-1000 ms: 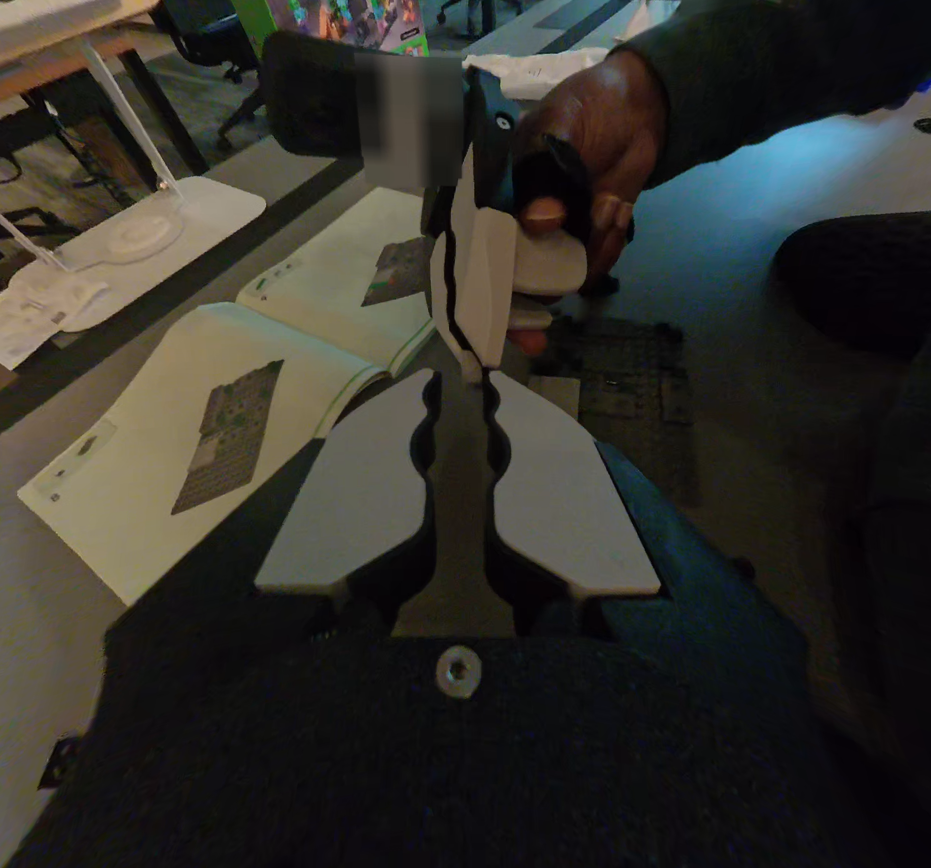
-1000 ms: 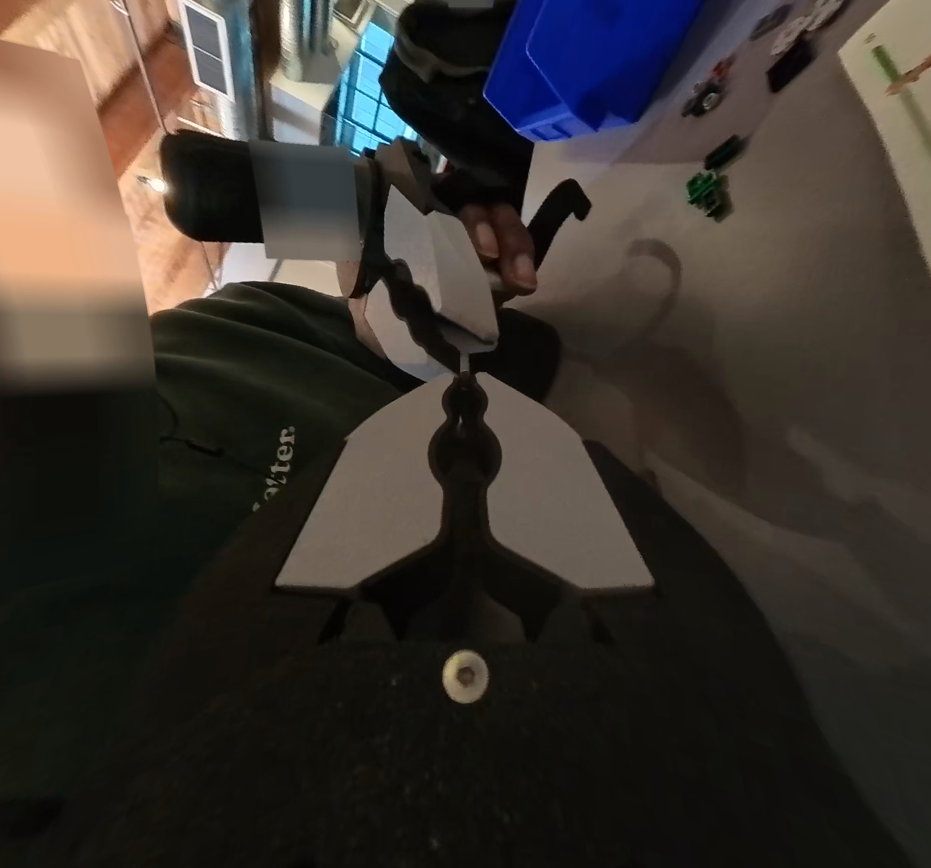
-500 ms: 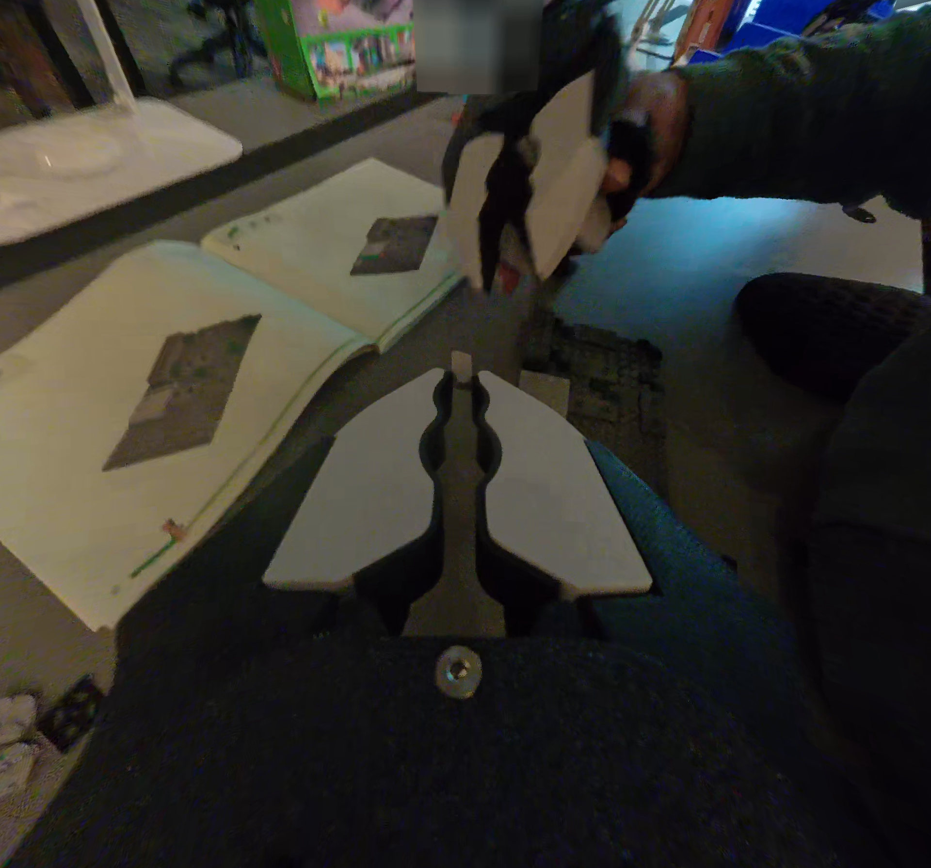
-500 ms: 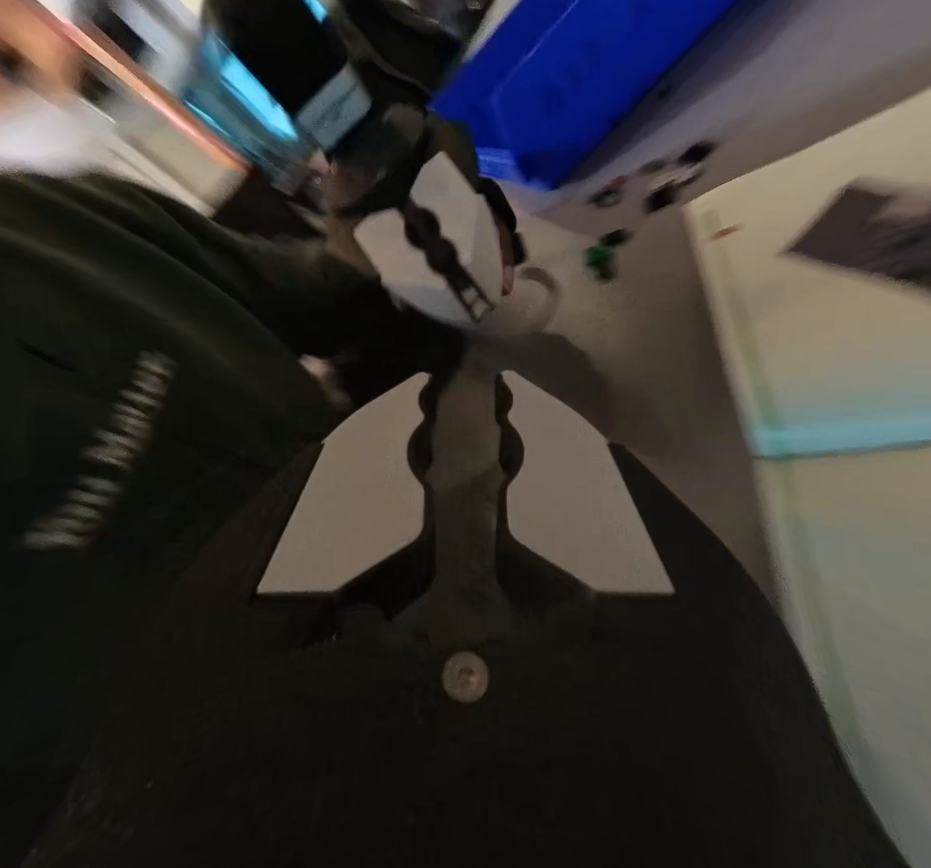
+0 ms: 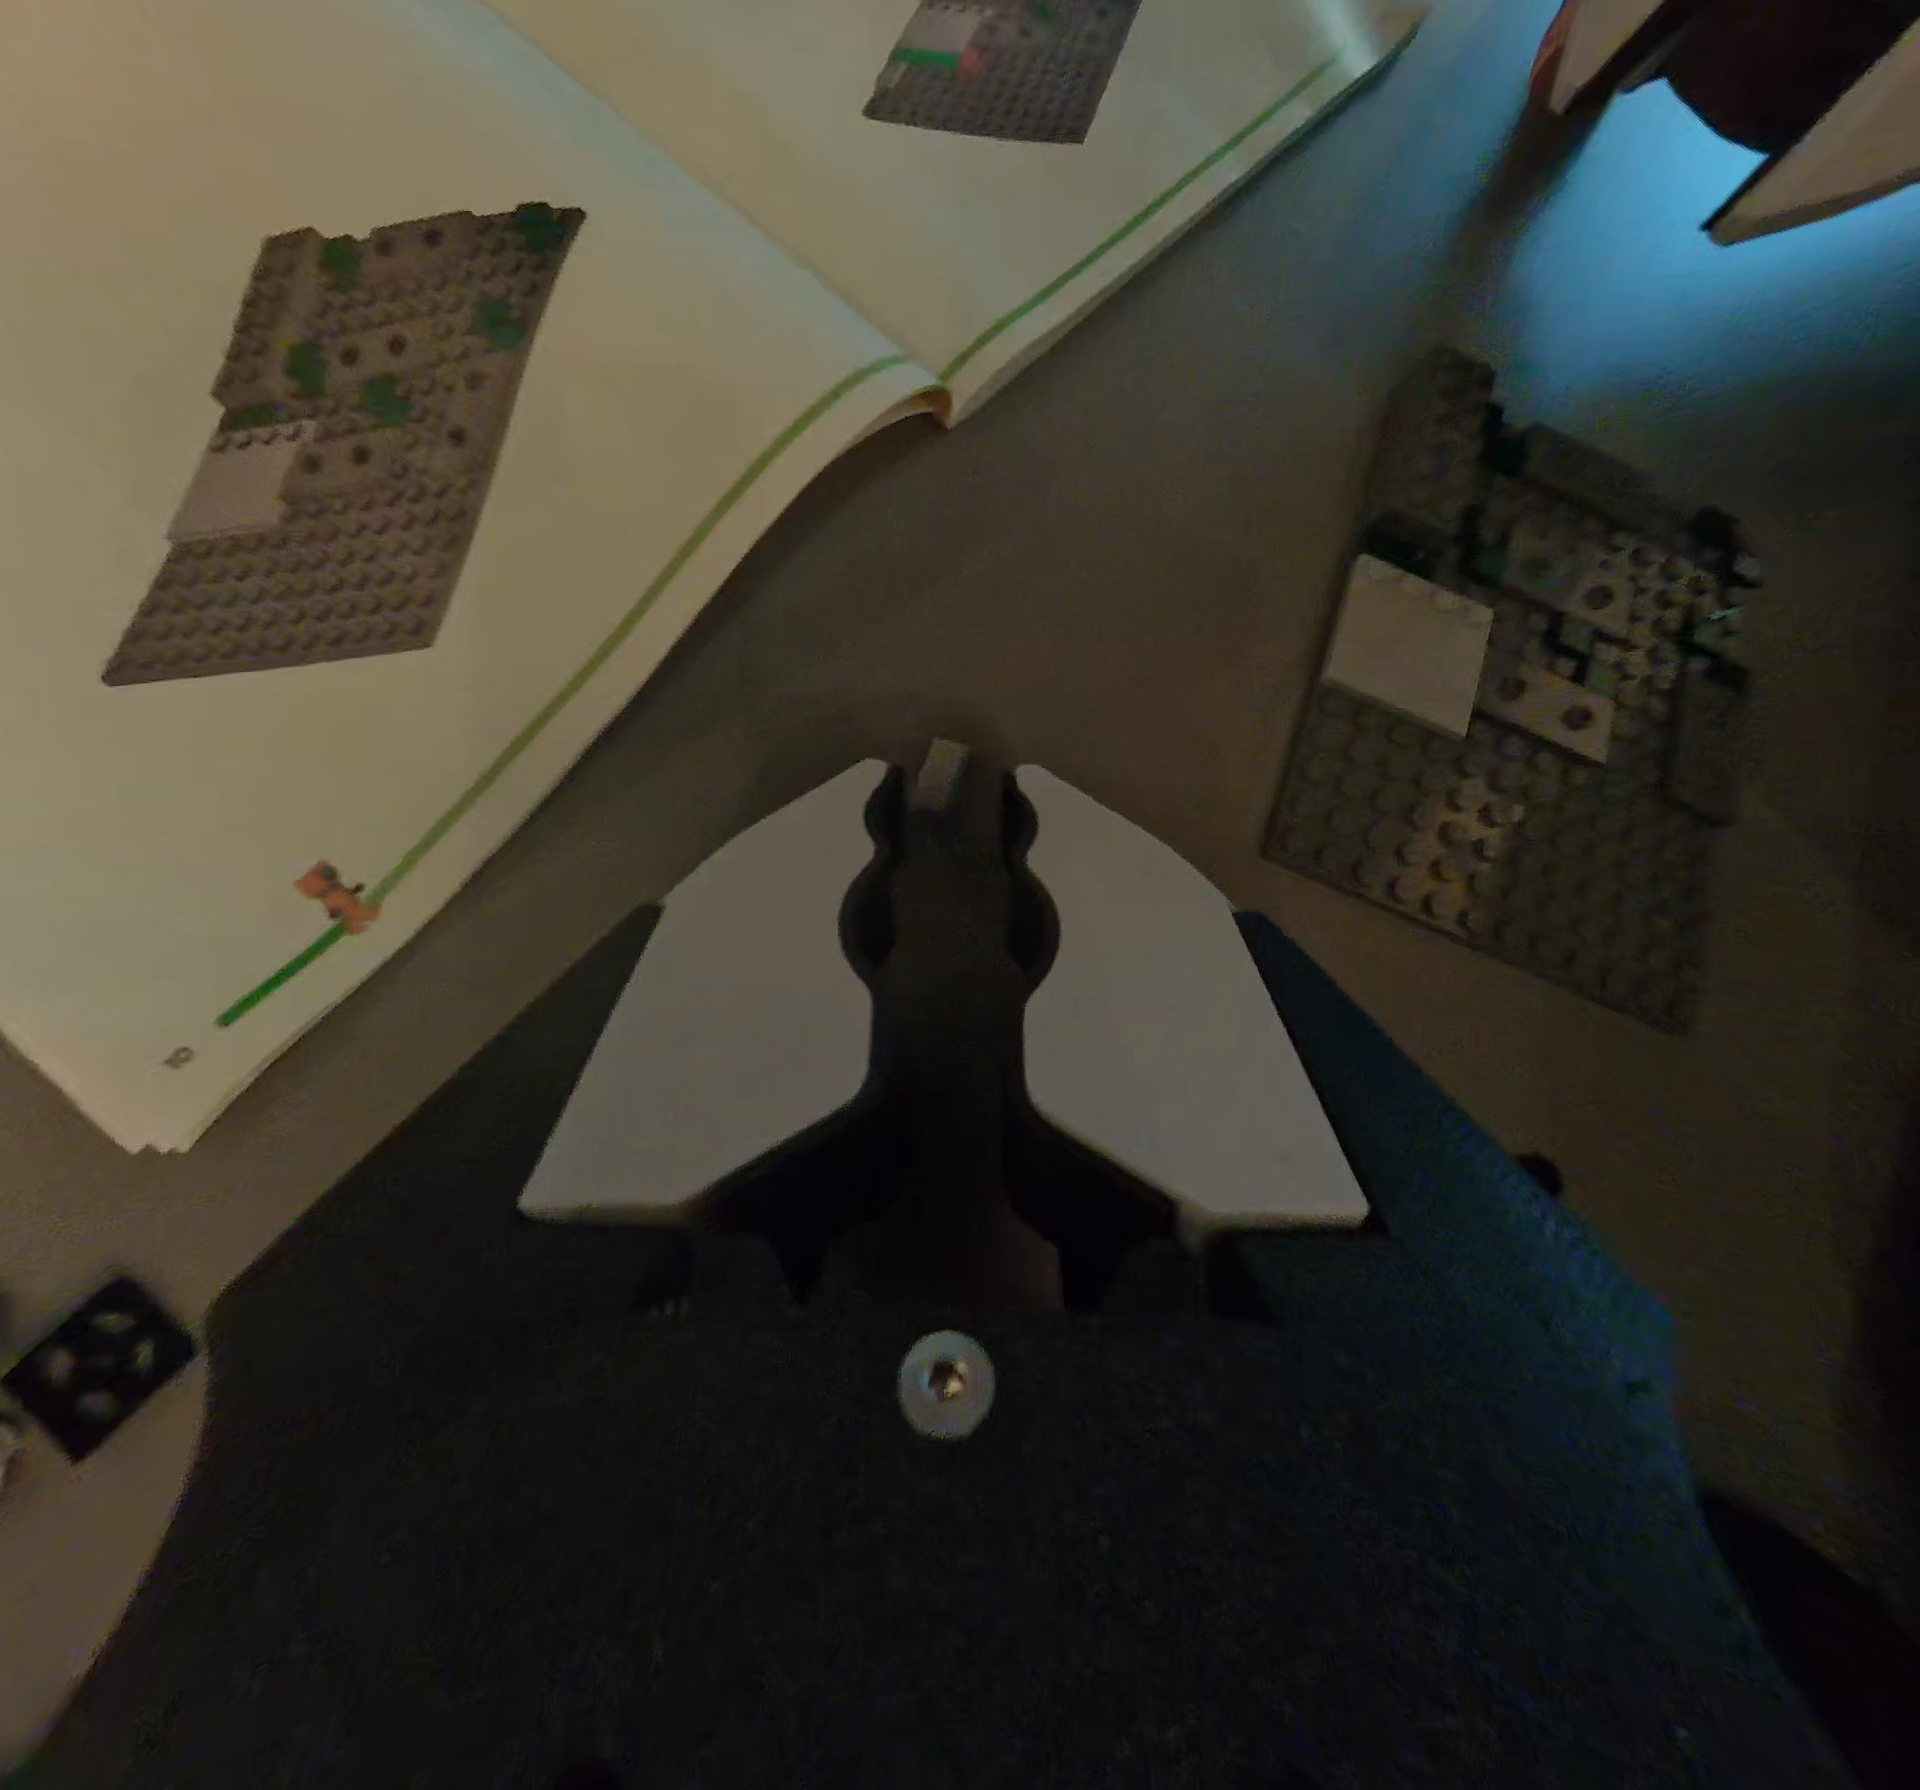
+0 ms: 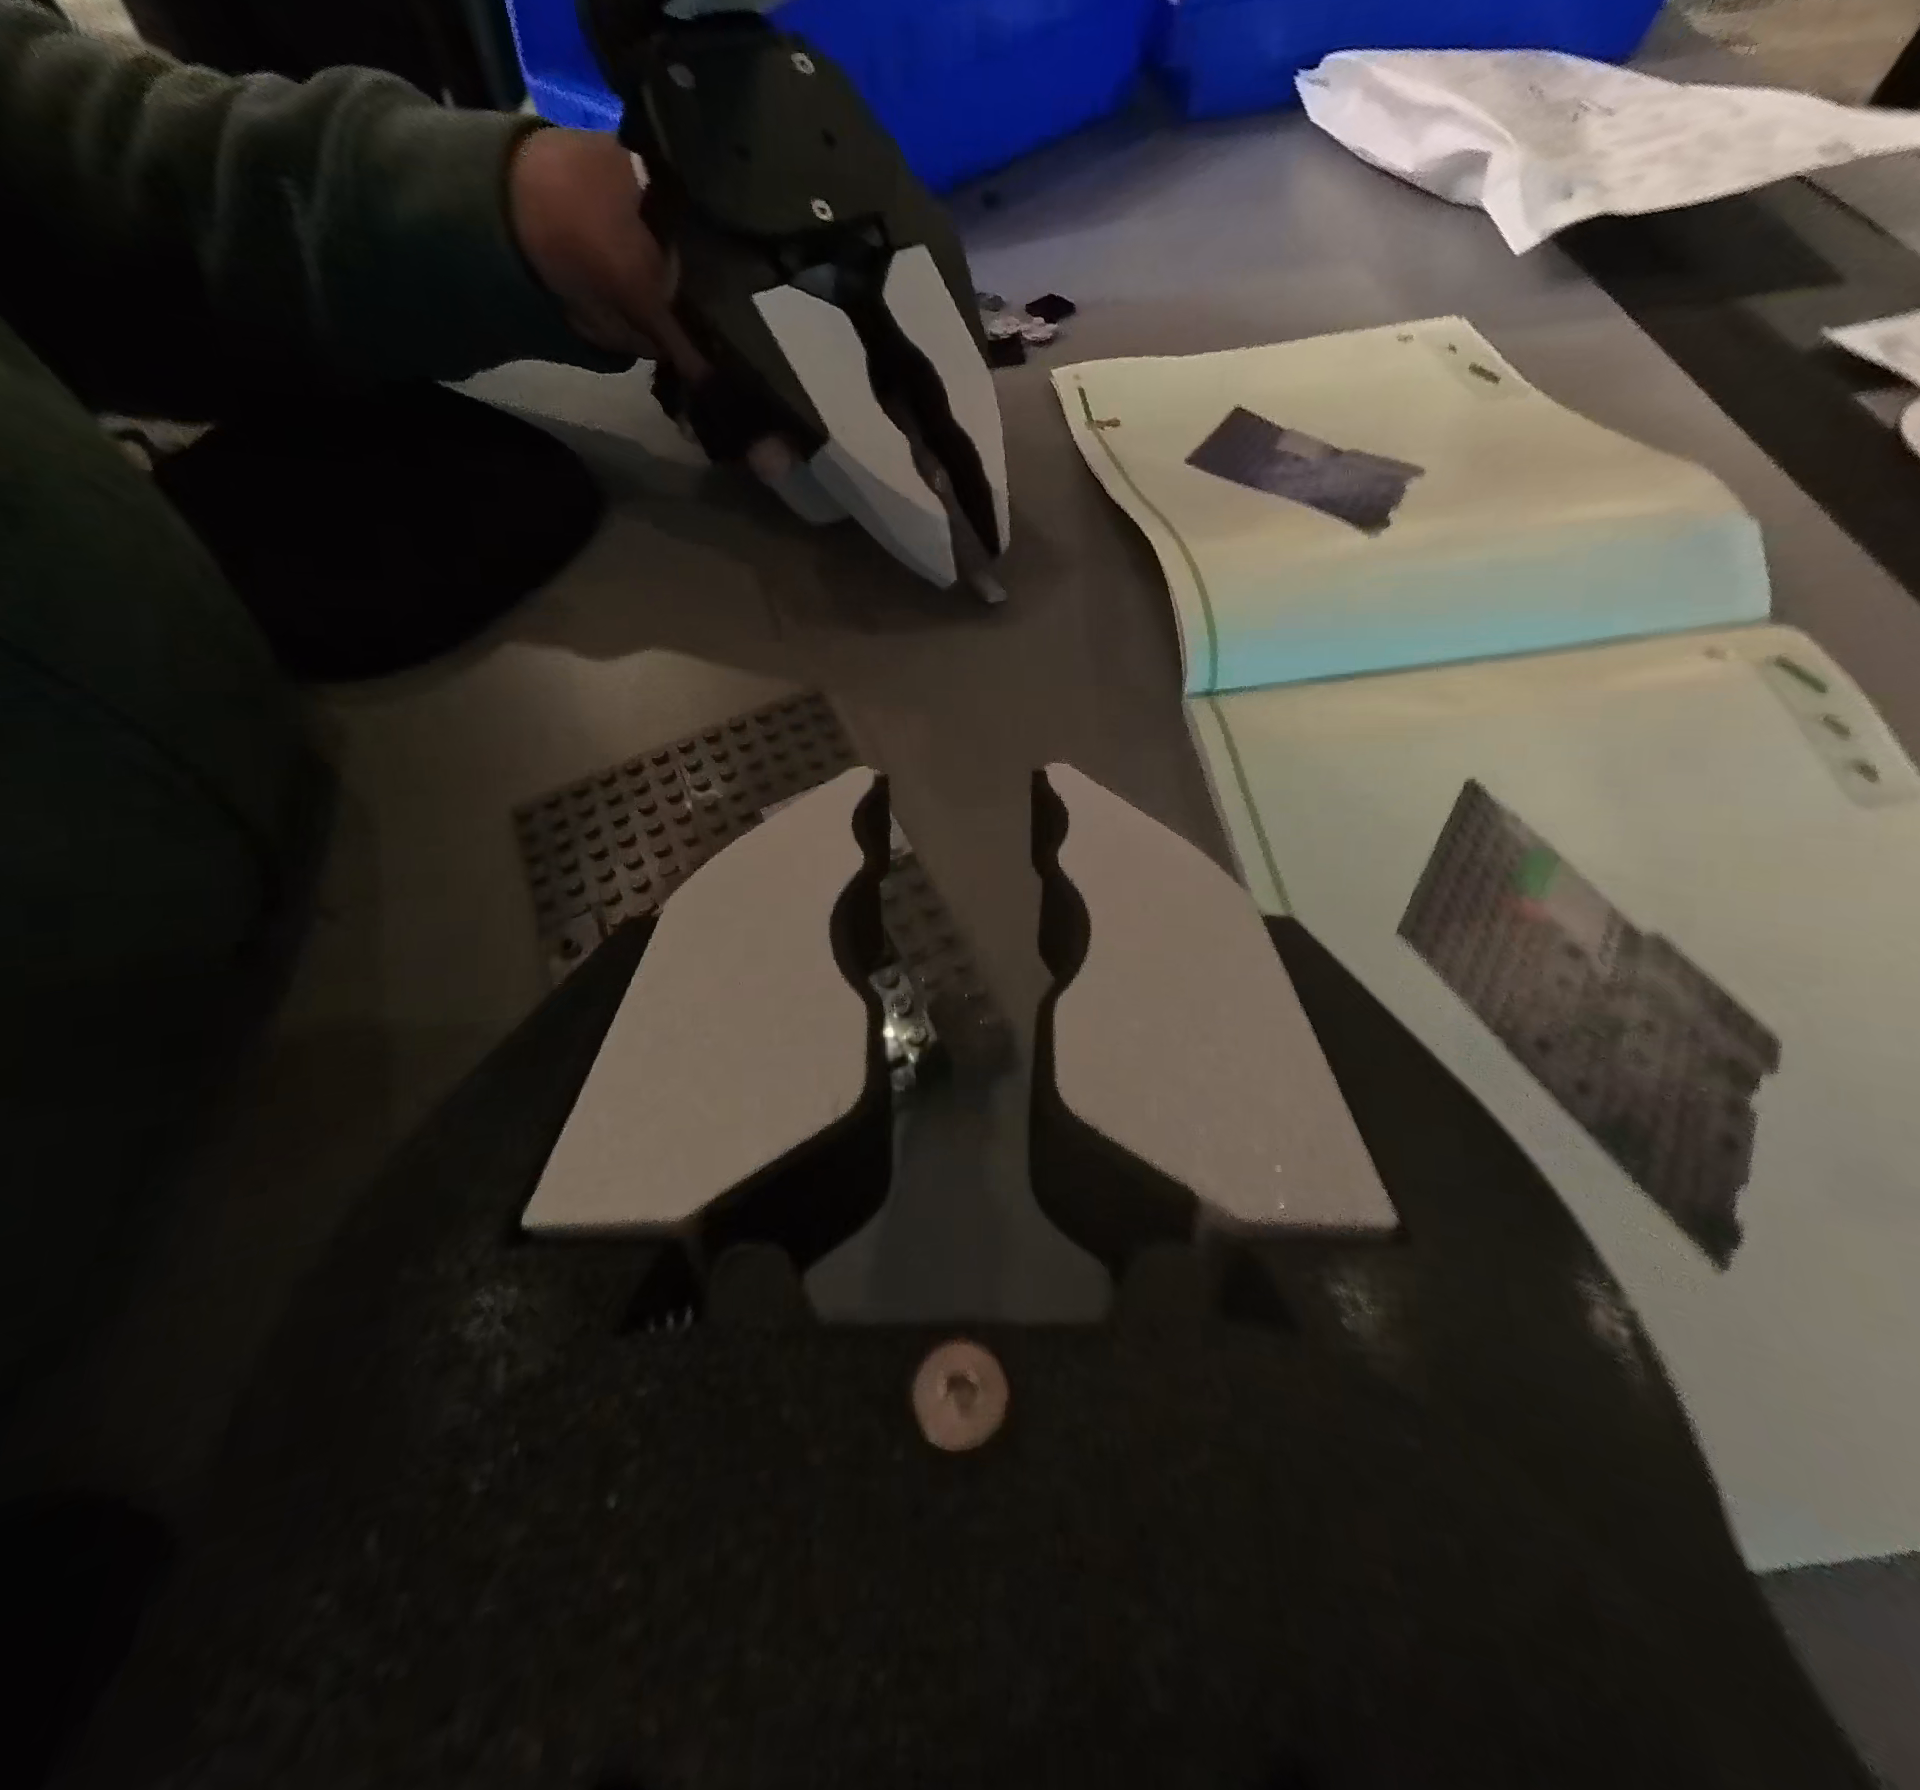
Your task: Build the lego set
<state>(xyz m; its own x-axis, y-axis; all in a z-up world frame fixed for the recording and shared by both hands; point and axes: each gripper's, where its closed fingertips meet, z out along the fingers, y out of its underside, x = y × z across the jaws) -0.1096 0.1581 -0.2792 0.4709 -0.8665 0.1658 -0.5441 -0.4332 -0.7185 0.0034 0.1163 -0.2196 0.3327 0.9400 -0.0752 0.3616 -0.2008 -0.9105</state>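
My left gripper [image 5: 943,782] is shut on a small pale grey Lego piece [image 5: 939,764] at its tips, above the bare table between the booklet and the build. The grey studded baseplate [image 5: 1455,867] lies to its right and carries a white brick [image 5: 1408,644] and grey tiles. In the right wrist view the left gripper [image 6: 977,571] points down with the piece [image 6: 987,589] close to the table. My right gripper [image 6: 956,784] is open and empty, above the baseplate [image 6: 665,805]. One of its fingers [image 5: 1839,171] shows at the top right of the left wrist view.
An open instruction booklet [image 5: 623,182] lies left of the build, and shows at the right in the right wrist view [image 6: 1558,961]. Blue bins [image 6: 987,5] and crumpled paper [image 6: 1558,130] stand at the back. Loose small pieces [image 6: 1023,317] lie by the bins. A black piece [image 5: 94,1366] lies near the left edge. The grippers' ends are close to 15 cm from one another.
The small piece passed from my right gripper to my left, which closed on it. The right gripper opened and drew away. Both grippers now point down at the table.
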